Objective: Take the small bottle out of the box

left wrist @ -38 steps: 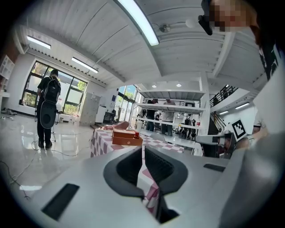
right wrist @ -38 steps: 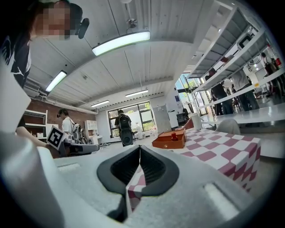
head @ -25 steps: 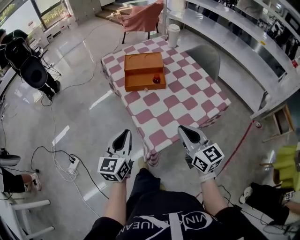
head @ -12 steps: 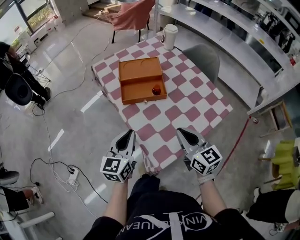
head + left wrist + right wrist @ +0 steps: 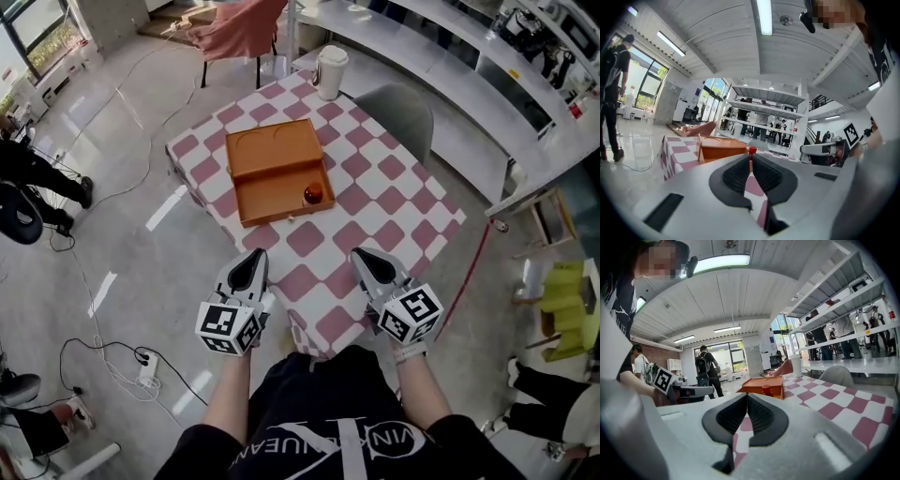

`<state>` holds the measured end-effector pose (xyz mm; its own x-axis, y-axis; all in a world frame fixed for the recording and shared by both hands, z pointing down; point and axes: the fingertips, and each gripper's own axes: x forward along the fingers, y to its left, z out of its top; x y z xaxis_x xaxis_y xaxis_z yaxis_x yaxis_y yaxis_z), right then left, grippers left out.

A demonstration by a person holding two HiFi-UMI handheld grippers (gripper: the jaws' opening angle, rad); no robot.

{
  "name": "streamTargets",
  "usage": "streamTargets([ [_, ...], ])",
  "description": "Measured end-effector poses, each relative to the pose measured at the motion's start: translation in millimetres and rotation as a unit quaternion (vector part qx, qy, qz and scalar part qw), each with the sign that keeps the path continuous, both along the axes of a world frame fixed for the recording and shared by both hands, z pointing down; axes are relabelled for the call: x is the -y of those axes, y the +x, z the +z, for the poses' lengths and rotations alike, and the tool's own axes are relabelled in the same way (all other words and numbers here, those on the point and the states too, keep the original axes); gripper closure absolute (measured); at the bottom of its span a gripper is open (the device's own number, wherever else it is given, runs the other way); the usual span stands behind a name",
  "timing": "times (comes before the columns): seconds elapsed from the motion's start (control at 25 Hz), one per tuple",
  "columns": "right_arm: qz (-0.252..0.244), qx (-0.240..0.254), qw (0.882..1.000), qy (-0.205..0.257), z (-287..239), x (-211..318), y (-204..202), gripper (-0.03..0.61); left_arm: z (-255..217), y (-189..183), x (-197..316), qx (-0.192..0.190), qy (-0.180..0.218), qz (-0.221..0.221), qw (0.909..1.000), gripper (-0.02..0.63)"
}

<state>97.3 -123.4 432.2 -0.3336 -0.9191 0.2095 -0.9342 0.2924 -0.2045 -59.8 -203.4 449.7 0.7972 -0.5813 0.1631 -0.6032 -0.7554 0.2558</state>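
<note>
An open orange box [image 5: 275, 167] lies on the pink-and-white checked table [image 5: 394, 202]. The small bottle [image 5: 313, 194], dark red with a red cap, stands in the box's near right corner. My left gripper [image 5: 253, 262] and right gripper [image 5: 367, 256] hover side by side over the table's near edge, well short of the box. Both are shut with nothing between the jaws. In the left gripper view the left gripper [image 5: 750, 160] points at the box [image 5: 723, 149] and the bottle's cap [image 5: 752, 150]. In the right gripper view the right gripper [image 5: 747, 397] faces the box [image 5: 761, 385] and bottle [image 5: 766, 390].
A white lidded cup [image 5: 330, 71] stands at the table's far corner. A grey chair [image 5: 405, 116] sits at the table's right side and a pink chair [image 5: 239, 28] beyond it. Cables and a power strip [image 5: 145, 358] lie on the floor to the left. People stand nearby.
The person has stepped up to the table. Both grippers, before over the floor short of it, now reach its near edge. Both have stayed shut.
</note>
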Motion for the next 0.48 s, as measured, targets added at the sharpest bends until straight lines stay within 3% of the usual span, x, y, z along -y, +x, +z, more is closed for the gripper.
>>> streamTargets([
  [0.28,-0.003,-0.015,1.0,-0.01,8.6,26.2,7.6,0.572,10.5,12.5,9.5,0.0,-0.012,0.011,0.9999,0.589],
  [0.48,-0.042,-0.029,0.998,-0.023,18.5,52.5,5.4,0.572,19.2,17.8,18.0,0.003,-0.023,-0.01,0.9997,0.589],
])
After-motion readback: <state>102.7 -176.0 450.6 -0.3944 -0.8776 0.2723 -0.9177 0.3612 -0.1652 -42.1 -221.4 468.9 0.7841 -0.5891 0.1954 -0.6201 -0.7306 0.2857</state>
